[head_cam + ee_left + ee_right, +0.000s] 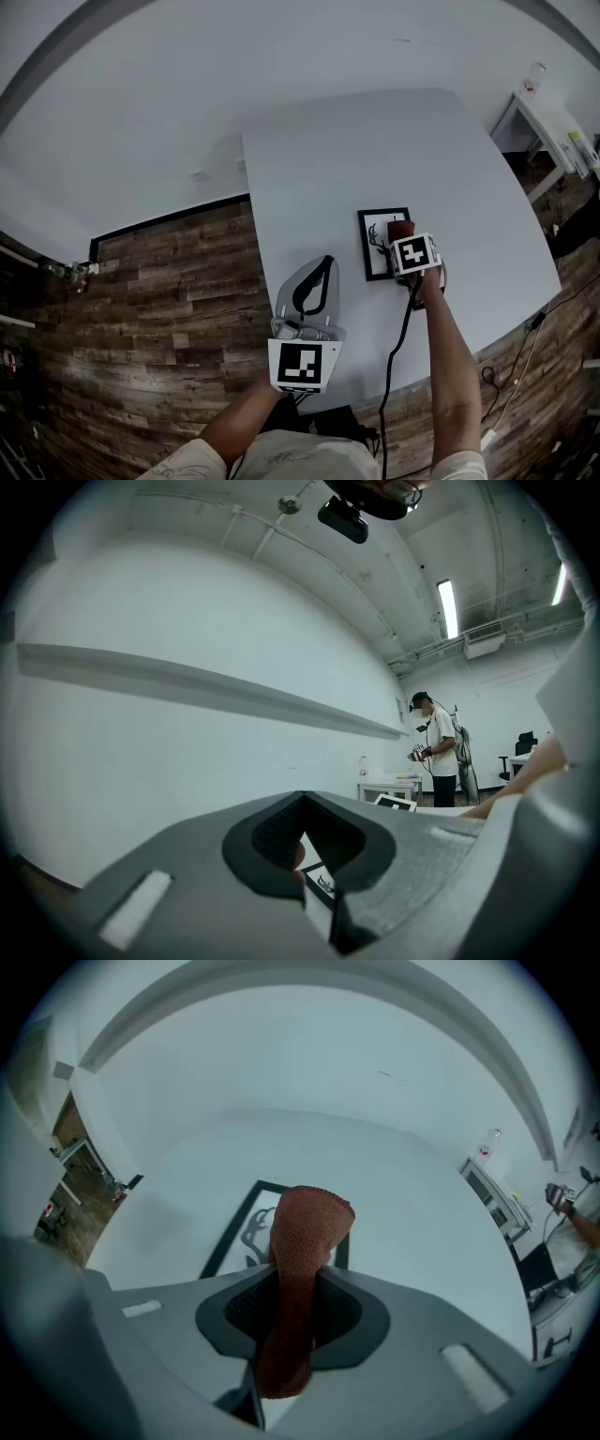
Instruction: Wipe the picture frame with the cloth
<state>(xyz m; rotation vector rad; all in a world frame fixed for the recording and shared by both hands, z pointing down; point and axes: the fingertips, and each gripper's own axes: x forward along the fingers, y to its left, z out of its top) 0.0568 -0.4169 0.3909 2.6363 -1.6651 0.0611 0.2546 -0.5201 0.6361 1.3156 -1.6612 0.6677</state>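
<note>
A black picture frame [375,246] with a deer print lies flat on the white table [375,150]. My right gripper [403,236] hangs over the frame's right half, shut on a red-brown cloth [400,228]. In the right gripper view the cloth [302,1241] sticks out between the jaws and droops over the frame [239,1232], hiding its middle. Whether the cloth touches the frame I cannot tell. My left gripper [323,267] is held off to the frame's left near the table's front edge, shut with nothing in it. A sliver of the frame [323,883] shows past its jaws.
The table's front edge [441,361] curves just before me, above a wooden floor [169,300]. A black cable [392,361] hangs from the right gripper. A white side table [548,122] with bottles stands at the far right. Across the room a person [438,752] stands.
</note>
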